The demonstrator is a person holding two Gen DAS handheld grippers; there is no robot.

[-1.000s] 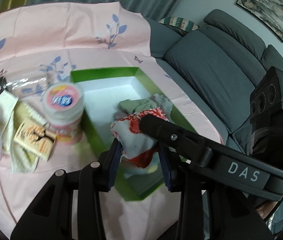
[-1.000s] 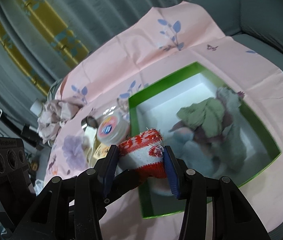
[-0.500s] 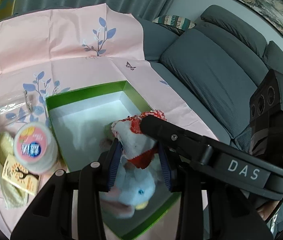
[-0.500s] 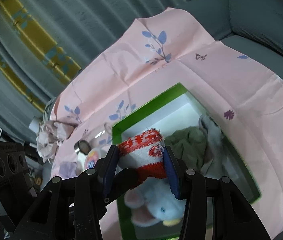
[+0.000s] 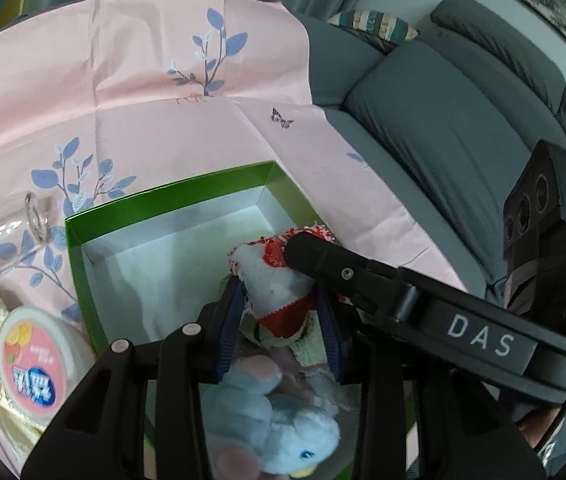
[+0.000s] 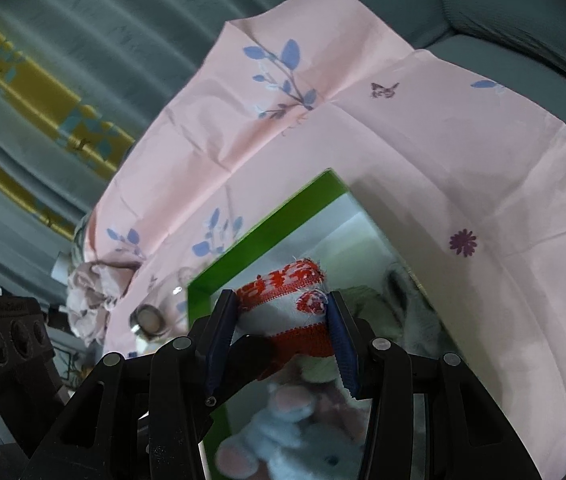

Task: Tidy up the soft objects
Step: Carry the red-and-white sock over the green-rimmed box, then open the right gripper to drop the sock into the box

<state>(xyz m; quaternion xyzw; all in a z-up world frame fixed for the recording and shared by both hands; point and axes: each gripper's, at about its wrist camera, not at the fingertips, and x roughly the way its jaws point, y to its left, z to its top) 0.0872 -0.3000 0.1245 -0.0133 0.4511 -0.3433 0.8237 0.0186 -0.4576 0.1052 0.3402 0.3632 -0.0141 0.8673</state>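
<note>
A grey sofa [image 5: 435, 128] carries a pink floral cloth [image 5: 131, 100]. On the cloth stands a green box [image 5: 83, 236], with a blue plush elephant [image 5: 283, 432] inside. Above the box, both the left gripper [image 5: 279, 320] and the right gripper [image 6: 281, 332] pinch one red-and-white knitted cloth [image 5: 279, 284].

My left gripper [image 5: 279, 320] is matte black plastic with dark blue ribbed pads on its fingers [image 5: 229, 322] and round silver pivot pins along the linkages. My right gripper [image 6: 283, 332] is built the same way; from the left camera I read white "DAS" lettering on its side, a small screw, and a boxy black module with round lenses and a green light
</note>
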